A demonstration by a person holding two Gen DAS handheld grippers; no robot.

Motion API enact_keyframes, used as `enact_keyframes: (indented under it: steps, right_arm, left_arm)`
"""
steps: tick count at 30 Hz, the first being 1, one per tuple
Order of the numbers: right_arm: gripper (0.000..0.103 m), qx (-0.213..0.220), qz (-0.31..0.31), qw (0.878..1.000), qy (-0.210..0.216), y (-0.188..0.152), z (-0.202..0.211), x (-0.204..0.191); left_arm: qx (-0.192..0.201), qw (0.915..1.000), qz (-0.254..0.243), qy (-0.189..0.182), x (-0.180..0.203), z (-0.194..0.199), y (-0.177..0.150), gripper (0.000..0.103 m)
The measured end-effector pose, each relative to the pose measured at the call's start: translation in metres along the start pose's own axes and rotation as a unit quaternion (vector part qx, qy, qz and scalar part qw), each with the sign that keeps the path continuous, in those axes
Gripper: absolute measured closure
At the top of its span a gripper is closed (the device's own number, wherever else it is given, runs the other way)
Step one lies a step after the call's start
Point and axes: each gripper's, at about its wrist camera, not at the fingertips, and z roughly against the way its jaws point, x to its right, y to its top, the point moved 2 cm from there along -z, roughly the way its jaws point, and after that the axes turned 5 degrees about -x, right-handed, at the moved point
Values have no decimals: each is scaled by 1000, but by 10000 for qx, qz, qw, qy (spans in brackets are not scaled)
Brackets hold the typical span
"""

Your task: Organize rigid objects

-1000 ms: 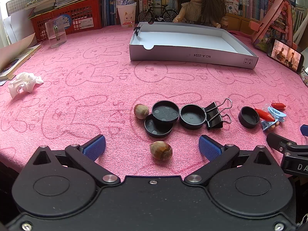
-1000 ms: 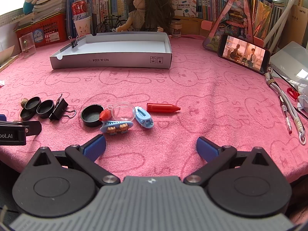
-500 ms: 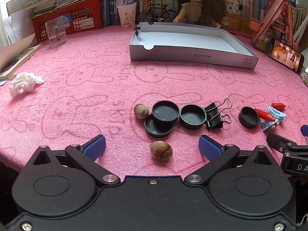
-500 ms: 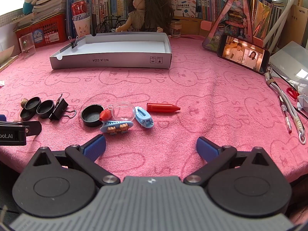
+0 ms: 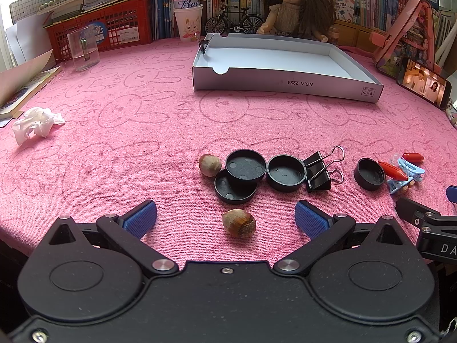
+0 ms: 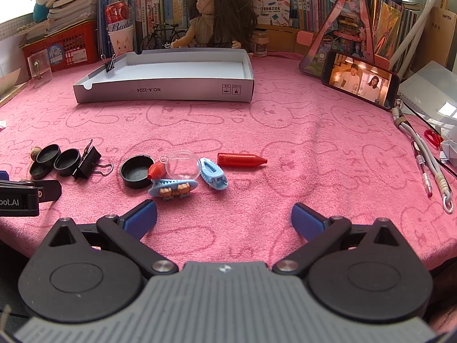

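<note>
My left gripper [image 5: 225, 218] is open near the table's front edge, with a brown nut [image 5: 238, 223] lying between its blue pads, untouched. Beyond it lie a second nut [image 5: 210, 165], three black caps [image 5: 245, 165], a black binder clip [image 5: 320, 168] and a fourth cap [image 5: 369, 173]. My right gripper [image 6: 224, 218] is open over bare pink cloth. Ahead of it lie a black cap [image 6: 136, 171], a clear ball [image 6: 183, 165], two blue clips [image 6: 212, 173], a small red piece [image 6: 155, 170] and a red crayon [image 6: 241, 159]. A shallow white box [image 6: 162, 89] sits further back.
A pink bunny-print cloth [image 5: 114, 131] covers the table. A crumpled tissue [image 5: 34, 121] lies at the left, a clear cup [image 5: 83, 47] behind it. A phone [image 6: 360, 80], pens and cord [image 6: 428, 165] are at the right. Doll [image 6: 217, 20], red basket [image 5: 100, 25] and books line the back.
</note>
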Motion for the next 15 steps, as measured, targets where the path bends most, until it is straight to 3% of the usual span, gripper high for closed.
enact_keyframes:
  steps: [8, 15]
  right_arm:
    - [0, 72, -17, 10000, 22, -4, -1, -4]
    - [0, 145, 66, 9998, 118, -3, 1, 3]
  left_arm:
    - [70, 10000, -11, -2, -1, 3, -1, 0]
    - [565, 9983, -110, -45, -1, 5, -14, 0]
